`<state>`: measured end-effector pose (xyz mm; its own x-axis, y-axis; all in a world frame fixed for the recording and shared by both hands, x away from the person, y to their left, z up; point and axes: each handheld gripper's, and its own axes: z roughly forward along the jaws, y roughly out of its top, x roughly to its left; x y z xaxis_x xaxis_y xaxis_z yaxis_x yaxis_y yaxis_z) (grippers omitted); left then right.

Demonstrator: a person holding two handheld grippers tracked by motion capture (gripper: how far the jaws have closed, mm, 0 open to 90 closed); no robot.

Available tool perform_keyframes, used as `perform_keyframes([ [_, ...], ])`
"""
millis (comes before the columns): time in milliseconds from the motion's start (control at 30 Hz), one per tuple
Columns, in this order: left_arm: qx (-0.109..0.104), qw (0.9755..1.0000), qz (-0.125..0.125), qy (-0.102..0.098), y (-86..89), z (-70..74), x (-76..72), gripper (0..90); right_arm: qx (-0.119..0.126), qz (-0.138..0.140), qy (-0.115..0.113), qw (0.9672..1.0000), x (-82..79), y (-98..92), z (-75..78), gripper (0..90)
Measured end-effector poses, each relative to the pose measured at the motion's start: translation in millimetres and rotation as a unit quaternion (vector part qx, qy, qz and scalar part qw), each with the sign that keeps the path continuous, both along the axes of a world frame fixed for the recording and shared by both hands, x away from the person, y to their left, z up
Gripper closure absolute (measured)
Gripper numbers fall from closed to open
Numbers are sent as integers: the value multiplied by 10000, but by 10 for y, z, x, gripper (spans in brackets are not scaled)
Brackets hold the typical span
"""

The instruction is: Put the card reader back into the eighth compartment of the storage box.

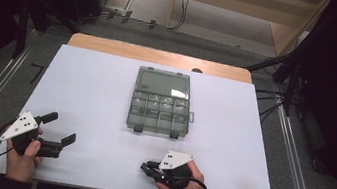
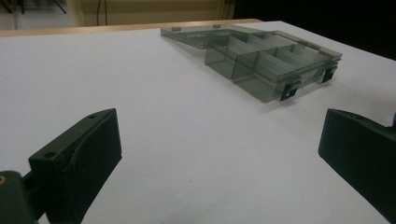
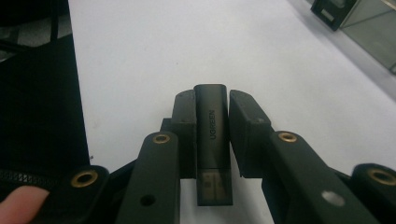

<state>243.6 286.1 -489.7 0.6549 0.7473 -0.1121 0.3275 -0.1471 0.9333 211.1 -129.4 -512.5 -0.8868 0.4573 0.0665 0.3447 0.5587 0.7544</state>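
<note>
Two grippers: right gripper (image 3: 211, 135) jaws clamped on USB adapter (image 3: 212, 140), left gripper (image 2: 215, 154) jaws wide apart.

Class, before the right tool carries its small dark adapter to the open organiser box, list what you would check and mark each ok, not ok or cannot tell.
1. Right tool clamps the dark stick-shaped USB adapter from both sides: ok.
2. Adapter sits straight between the pads: ok.
3. Smoky transparent plastic organiser box has its lid folded back: ok.
4. Compartments free to take the adapter: cannot tell.
5. Left tool open, holding nothing, apart from the box: ok.
6. White table top bare between right tool and box: ok.
</note>
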Motion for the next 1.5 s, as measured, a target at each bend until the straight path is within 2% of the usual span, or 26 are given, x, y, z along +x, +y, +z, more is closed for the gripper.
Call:
perform_keyframes([
  [200,0,10000,-7,-7,-5,-4,3,0,192,-50,62,9998,27,-53,36,716],
  [667,30,10000,-2,-29,-19,-18,4,0,469,-297,-23,9985,107,-217,157,715],
  [1200,68,10000,-32,-63,-38,-26,7,0,573,-505,-69,9971,164,-328,267,716],
  [1500,-25,9999,-62,-76,-29,-24,5,0,635,-557,-123,9964,217,-353,348,715],
])
